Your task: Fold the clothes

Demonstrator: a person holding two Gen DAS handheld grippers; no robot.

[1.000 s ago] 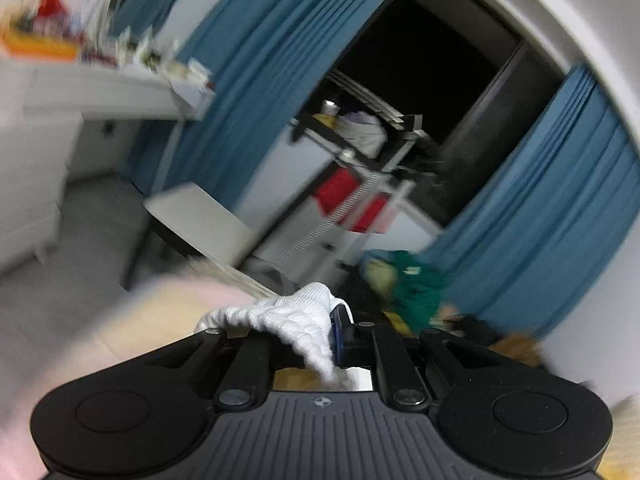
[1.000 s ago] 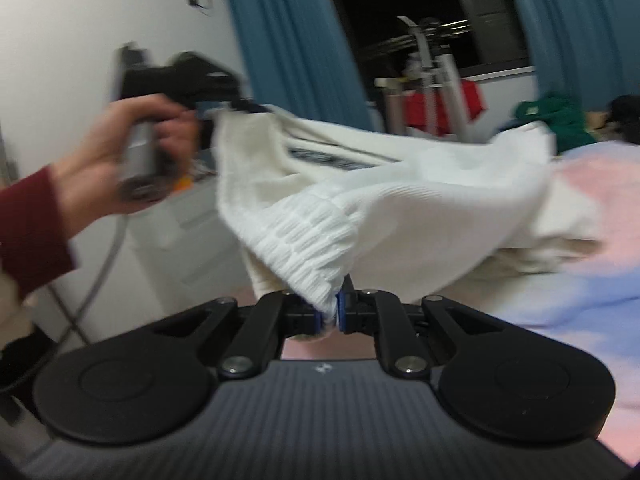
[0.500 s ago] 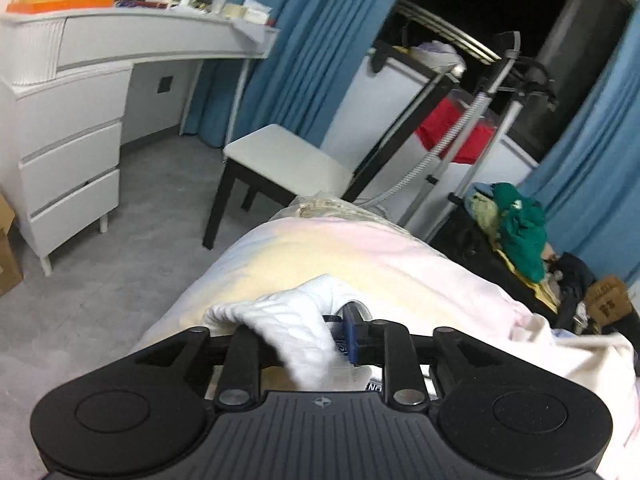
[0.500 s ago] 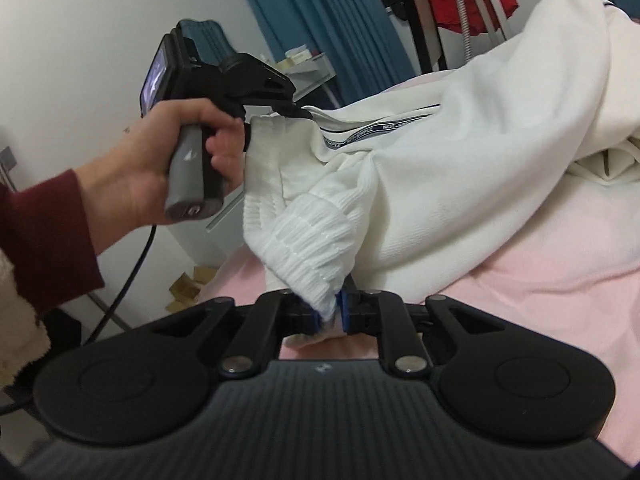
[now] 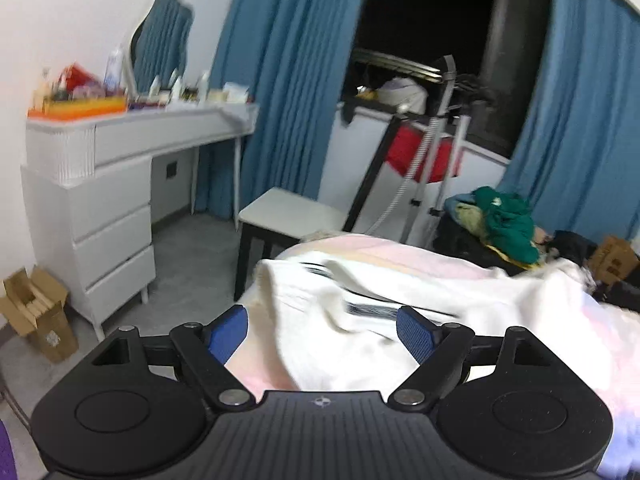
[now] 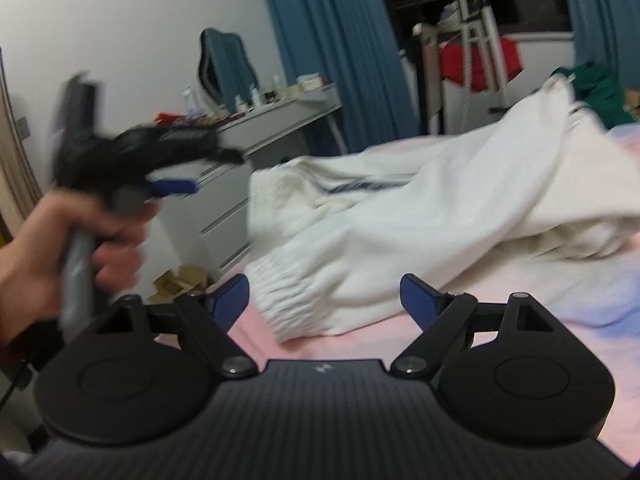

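Note:
A white knitted sweater [image 6: 400, 224] with a dark stripe lies spread on the pink bed [image 6: 520, 312], its ribbed hem [image 6: 288, 300] nearest me. My right gripper [image 6: 324, 300] has its jaws opening wide; the hem lies between the blue pads [image 6: 416, 300], untouched. In the left wrist view my left gripper [image 5: 322, 334] is also opening over the sweater [image 5: 360, 320], pads clear of the cloth. The right wrist view shows the left gripper [image 6: 176, 172], blurred, in a hand [image 6: 60, 248] to the left of the sweater, empty.
A white dresser [image 5: 112, 208] with clutter stands left of the bed, cardboard boxes [image 5: 36, 312] on the floor beside it. A white stool [image 5: 292, 216], a clothes rack [image 5: 432, 136], a pile of green clothes [image 5: 508, 228] and blue curtains [image 5: 288, 80] lie beyond the bed.
Both grippers let go of the sweater's ribbed hem and opened wide. The sweater dropped from mid-air onto the bed. The left gripper swung away to the left.

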